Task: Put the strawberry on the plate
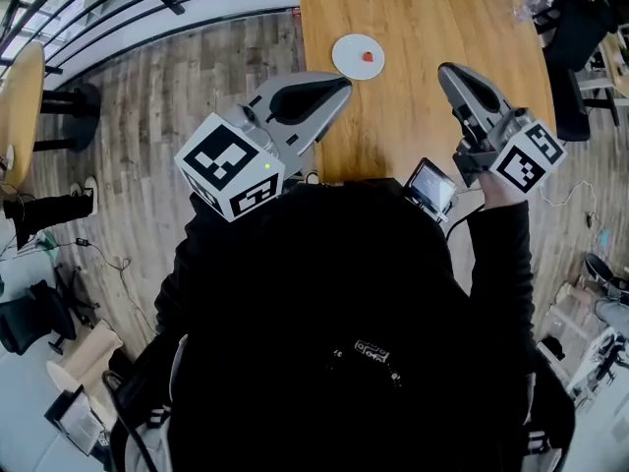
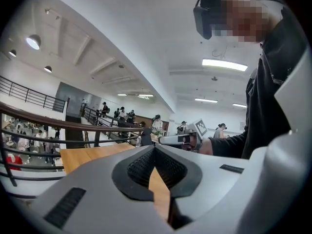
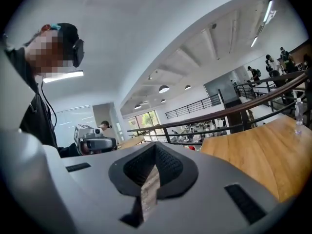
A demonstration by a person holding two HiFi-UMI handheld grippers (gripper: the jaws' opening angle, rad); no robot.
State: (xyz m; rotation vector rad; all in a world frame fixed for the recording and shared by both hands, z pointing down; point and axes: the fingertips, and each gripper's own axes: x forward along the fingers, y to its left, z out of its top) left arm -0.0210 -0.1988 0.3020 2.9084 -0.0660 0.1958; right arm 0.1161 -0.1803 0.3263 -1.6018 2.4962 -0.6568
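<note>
The strawberry (image 1: pixel 368 56) lies on the plate (image 1: pixel 345 60), far along the table (image 1: pixel 423 28).

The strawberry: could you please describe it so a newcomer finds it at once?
In the head view, a long light-brown wooden table runs ahead. Near its left edge lies a round white plate. The small red strawberry sits on it, the table's only red thing.

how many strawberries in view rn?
1. The strawberry lies on the white plate, which sits on the wooden table near its left edge in the head view. The person's body hides the table's near part.
</note>
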